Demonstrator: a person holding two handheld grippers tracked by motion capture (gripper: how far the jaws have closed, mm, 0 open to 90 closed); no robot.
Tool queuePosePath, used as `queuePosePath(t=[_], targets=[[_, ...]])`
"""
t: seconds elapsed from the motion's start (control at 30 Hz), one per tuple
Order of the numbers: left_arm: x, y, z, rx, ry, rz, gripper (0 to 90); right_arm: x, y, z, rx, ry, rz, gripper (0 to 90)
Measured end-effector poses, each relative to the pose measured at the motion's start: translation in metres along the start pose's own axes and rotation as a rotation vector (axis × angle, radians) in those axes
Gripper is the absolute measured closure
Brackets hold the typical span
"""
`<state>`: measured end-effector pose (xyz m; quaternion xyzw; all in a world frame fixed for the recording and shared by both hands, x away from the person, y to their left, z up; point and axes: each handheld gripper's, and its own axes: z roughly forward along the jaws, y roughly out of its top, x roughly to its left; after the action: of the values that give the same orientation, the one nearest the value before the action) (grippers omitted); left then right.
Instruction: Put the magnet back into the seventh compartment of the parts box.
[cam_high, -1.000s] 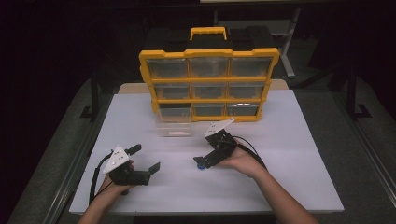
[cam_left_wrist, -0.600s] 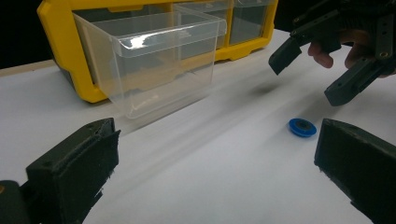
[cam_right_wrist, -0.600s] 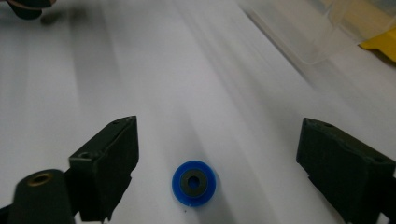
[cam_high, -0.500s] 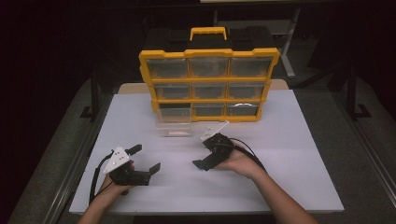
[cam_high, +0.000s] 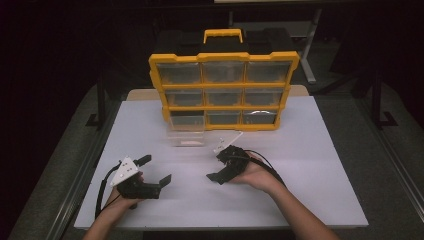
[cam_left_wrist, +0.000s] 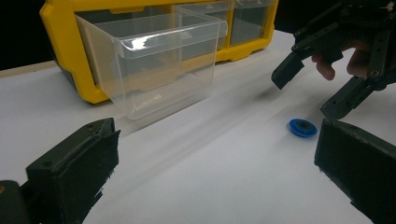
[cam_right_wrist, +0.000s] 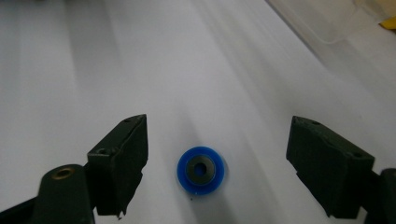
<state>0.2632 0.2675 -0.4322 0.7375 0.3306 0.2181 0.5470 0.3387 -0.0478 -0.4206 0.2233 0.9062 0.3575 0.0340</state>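
Right gripper view: the right gripper (cam_right_wrist: 217, 163) hovers with jaws spread wide around a small blue disc (cam_right_wrist: 201, 169) lying on the white table (cam_right_wrist: 140, 70), while the left gripper (cam_high: 152, 170) also gapes.

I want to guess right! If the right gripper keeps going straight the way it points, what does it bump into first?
Most likely the small blue ring lying flat on the white table. It sits between the open jaws of the right gripper, just ahead of them. Depth is hard to judge, so the tips might touch the table beside it first.
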Motion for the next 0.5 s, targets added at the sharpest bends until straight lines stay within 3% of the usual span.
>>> queuePosePath(t=[0.17,0.33,0.5], targets=[[-0.0001,0.0000,0.0002,-0.001,-0.001,0.000,0.0,0.0028,-0.0008,0.0017,0.015,0.018,0.009,22.1],[-0.0002,0.0000,0.0002,-0.002,-0.001,0.000,0.0,0.0020,-0.0023,0.0057,0.039,0.017,-0.043,28.2],[-0.0006,-0.0001,0.0003,-0.001,-0.002,-0.003,0.0,0.0029,-0.0028,0.0080,0.059,0.012,-0.055,29.7]])
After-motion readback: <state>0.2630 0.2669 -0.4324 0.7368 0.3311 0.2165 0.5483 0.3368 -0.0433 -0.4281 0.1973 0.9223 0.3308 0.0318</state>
